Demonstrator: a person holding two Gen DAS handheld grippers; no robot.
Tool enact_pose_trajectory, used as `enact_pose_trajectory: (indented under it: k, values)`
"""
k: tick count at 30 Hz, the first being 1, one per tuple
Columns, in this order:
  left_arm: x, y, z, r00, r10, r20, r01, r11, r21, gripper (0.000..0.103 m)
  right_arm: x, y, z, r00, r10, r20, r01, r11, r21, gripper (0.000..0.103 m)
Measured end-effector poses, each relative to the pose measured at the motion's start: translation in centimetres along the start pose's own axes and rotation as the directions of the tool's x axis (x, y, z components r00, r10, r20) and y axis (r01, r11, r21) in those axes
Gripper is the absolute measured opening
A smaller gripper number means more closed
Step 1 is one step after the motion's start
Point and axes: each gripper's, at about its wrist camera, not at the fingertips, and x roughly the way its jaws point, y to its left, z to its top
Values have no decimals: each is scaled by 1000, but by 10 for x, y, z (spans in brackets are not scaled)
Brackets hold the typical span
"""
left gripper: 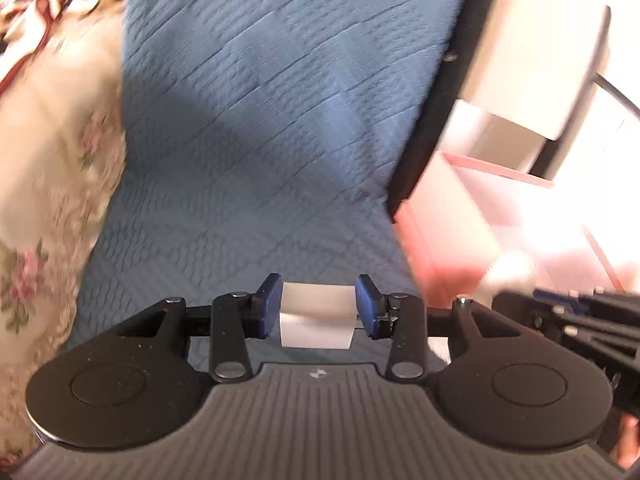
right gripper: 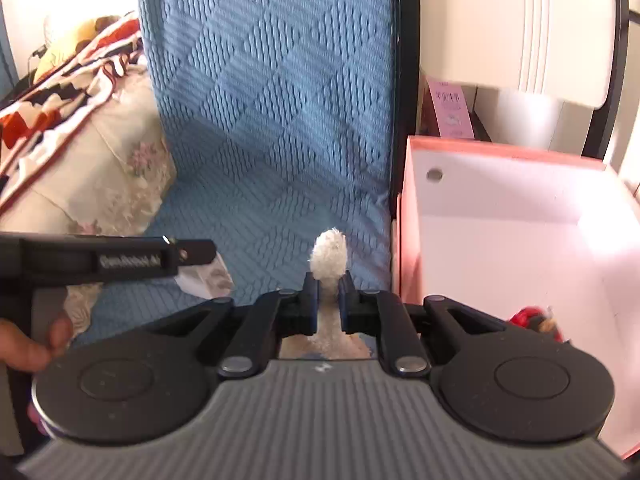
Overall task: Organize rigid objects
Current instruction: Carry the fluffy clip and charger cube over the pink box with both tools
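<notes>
My left gripper (left gripper: 319, 307) is shut on a white cube-like block (left gripper: 316, 322) and holds it above the blue quilted bedspread (left gripper: 260, 100). My right gripper (right gripper: 328, 298) is shut on a white fluffy plush piece (right gripper: 329, 258), whose tip sticks out past the fingers. A pink box (right gripper: 404, 240) with a white inside stands to the right of the bed; a red and dark item (right gripper: 536, 318) lies in it. The box appears blurred in the left wrist view (left gripper: 440, 248). The left gripper body shows in the right wrist view (right gripper: 112, 260), with something white below it.
Floral bedding (right gripper: 132, 168) and a red-patterned blanket (right gripper: 60, 80) lie at the left of the bed. A black bed frame edge (right gripper: 402, 80) separates the bed from the box. A white appliance (right gripper: 540, 32) and a pink card (right gripper: 450, 108) stand behind the box.
</notes>
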Motion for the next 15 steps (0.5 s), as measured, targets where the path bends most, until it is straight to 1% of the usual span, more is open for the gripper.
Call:
enact_pose_trajectory:
  k: [2,5,8,12,15]
  values:
    - [-4,-10,4,1000,-23,9,23,1000,-1,46,-7,-6,6,1000,-17,16,17,1000,-8,13]
    - [-8,-24,12,998,-58,19,58,998,-11,46,-20,-19,19,999,-16,31,15,1000,19,13]
    - [-13,-39,23,996,-77,41,77,997,-12,46,-35,-33,34,998,-18,52,16,999,36,13]
    - [-22,-58,41,991,-112,67,113,993,-16,46,-59,-48,54,994,-51,98,49,999,19,13]
    - [-31,-73,55,987,-136,87,137,991,-9,46,-77,-62,68,989,-66,132,63,998,28,13]
